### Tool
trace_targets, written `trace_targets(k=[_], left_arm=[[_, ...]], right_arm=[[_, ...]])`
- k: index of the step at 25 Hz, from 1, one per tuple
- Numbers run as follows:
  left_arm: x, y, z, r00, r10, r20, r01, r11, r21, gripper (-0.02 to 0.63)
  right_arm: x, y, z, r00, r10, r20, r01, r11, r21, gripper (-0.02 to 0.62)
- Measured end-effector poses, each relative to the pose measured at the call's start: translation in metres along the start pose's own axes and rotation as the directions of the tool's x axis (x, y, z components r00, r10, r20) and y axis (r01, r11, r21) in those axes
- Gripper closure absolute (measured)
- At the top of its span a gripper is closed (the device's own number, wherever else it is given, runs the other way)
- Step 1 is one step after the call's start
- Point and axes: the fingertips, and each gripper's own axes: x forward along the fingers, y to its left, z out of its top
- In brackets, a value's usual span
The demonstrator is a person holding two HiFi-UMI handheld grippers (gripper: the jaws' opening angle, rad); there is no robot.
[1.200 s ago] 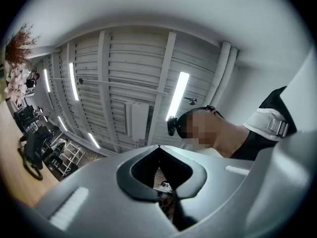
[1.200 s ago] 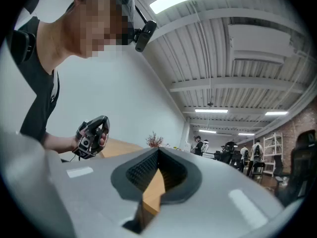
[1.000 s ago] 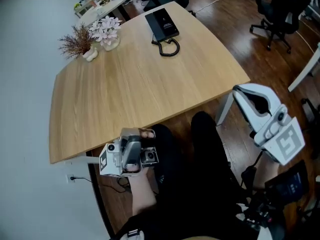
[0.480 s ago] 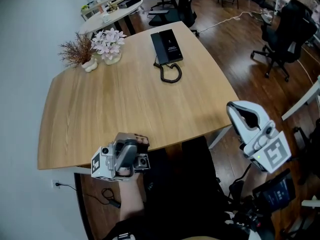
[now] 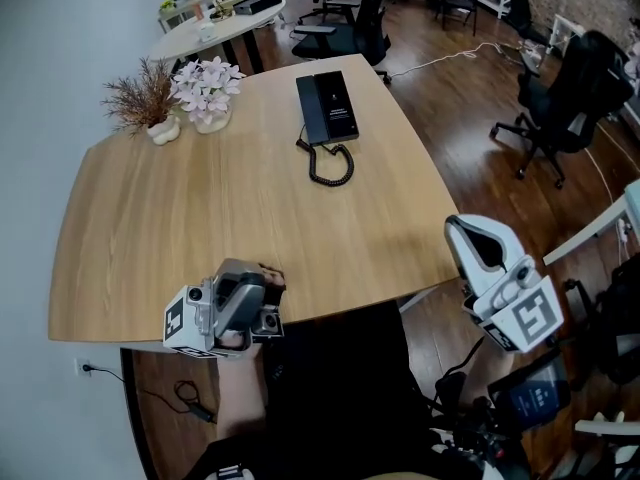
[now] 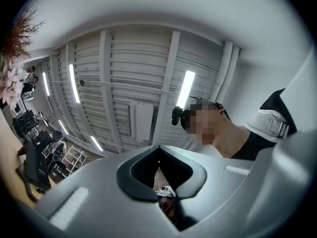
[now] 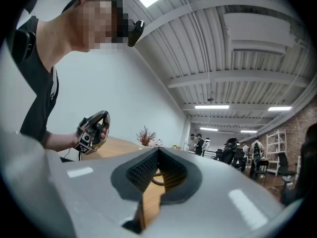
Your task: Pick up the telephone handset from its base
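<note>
A black desk telephone lies at the far side of the wooden table, its handset resting on the base and its coiled cord looped on the wood in front. My left gripper is held in a hand at the table's near edge, tilted upward, shut and empty. In the left gripper view its jaws meet against the ceiling. My right gripper hangs off the table's right side over the floor, also shut and empty. The right gripper view looks across the tabletop past the closed jaws.
A vase of dried twigs and pink flowers stand at the table's far left corner. Black office chairs and a white round table stand on the dark wood floor beyond. People stand far off in the room.
Both grippers have drifted toward the table, and the left one now sits at its near edge instead of below it. The telephone appears nearer. Both jaws stay shut.
</note>
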Motion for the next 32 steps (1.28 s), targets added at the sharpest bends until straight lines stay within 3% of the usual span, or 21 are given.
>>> trace_targets(k=[10, 16, 21, 24, 27, 32], left_arm=[[0.009, 0.011, 0.023, 1.0, -0.016, -0.011, 0.017, 0.998, 0.067, 0.604], [0.017, 0.045, 0.042, 0.992, 0.041, -0.119, -0.024, 0.989, 0.144, 0.604], [0.031, 0.088, 0.044, 0.967, 0.09, -0.239, -0.044, 0.981, 0.189, 0.604], [0.033, 0.126, 0.038, 0.95, 0.134, -0.284, -0.096, 0.985, 0.143, 0.604], [0.024, 0.182, 0.031, 0.932, 0.213, -0.295, -0.205, 0.977, 0.058, 0.604], [-0.006, 0.274, 0.014, 0.913, 0.341, -0.224, -0.374, 0.919, -0.126, 0.604]], right_arm=[[0.018, 0.0, 0.016, 0.999, 0.018, 0.03, -0.017, 0.999, -0.039, 0.592], [0.034, 0.001, 0.008, 0.999, 0.038, 0.014, -0.038, 0.999, -0.012, 0.592], [0.066, -0.007, 0.019, 0.997, 0.079, 0.01, -0.079, 0.996, -0.046, 0.592], [0.094, -0.023, 0.025, 0.996, 0.093, 0.004, -0.093, 0.994, -0.054, 0.592], [0.133, -0.048, 0.013, 0.996, 0.091, -0.023, -0.092, 0.996, -0.017, 0.592], [0.209, -0.099, -0.043, 0.991, 0.037, -0.13, -0.02, 0.991, 0.133, 0.592]])
